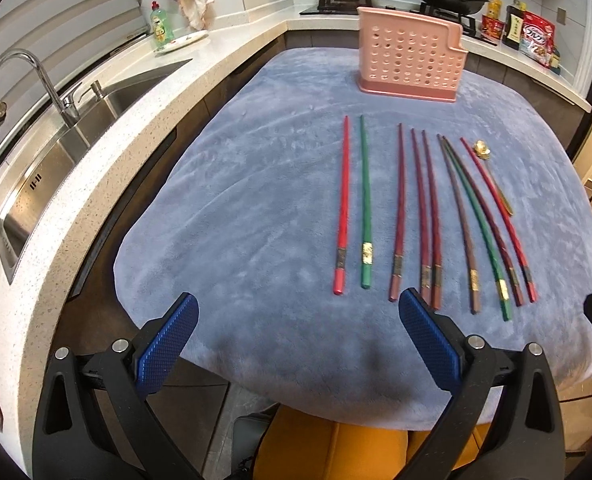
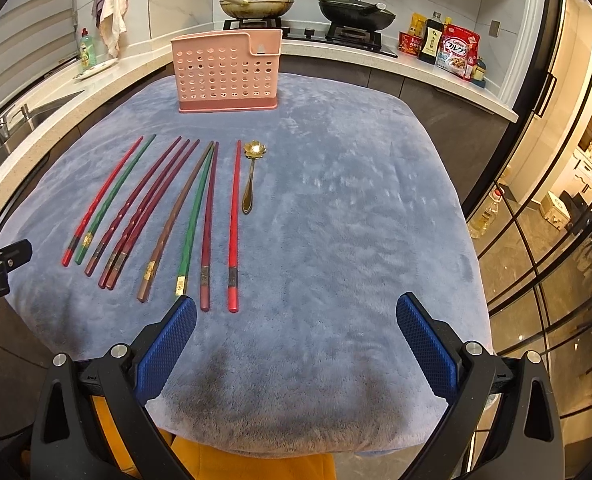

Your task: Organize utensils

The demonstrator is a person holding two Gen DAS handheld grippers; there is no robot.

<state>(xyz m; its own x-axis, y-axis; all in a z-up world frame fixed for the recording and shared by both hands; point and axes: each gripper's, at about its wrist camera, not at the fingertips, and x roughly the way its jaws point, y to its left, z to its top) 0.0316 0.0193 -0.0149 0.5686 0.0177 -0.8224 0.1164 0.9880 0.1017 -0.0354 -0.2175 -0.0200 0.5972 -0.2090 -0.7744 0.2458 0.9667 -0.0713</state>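
Several red, green and maroon chopsticks (image 1: 400,208) lie side by side on a blue fleece cloth (image 1: 255,220); they also show in the right wrist view (image 2: 191,216). A small gold spoon (image 2: 251,176) lies at the right end of the row and also shows in the left wrist view (image 1: 492,176). A pink perforated utensil holder (image 1: 410,60) stands upright at the cloth's far side, also in the right wrist view (image 2: 227,72). My left gripper (image 1: 298,308) is open and empty above the cloth's near edge. My right gripper (image 2: 296,310) is open and empty, just right of the chopstick ends.
A steel sink (image 1: 75,120) with a tap lies to the left along a speckled counter (image 1: 75,208). A stove with two pans (image 2: 308,8) and food packets (image 2: 452,52) stand behind. Glass doors (image 2: 556,200) are on the right.
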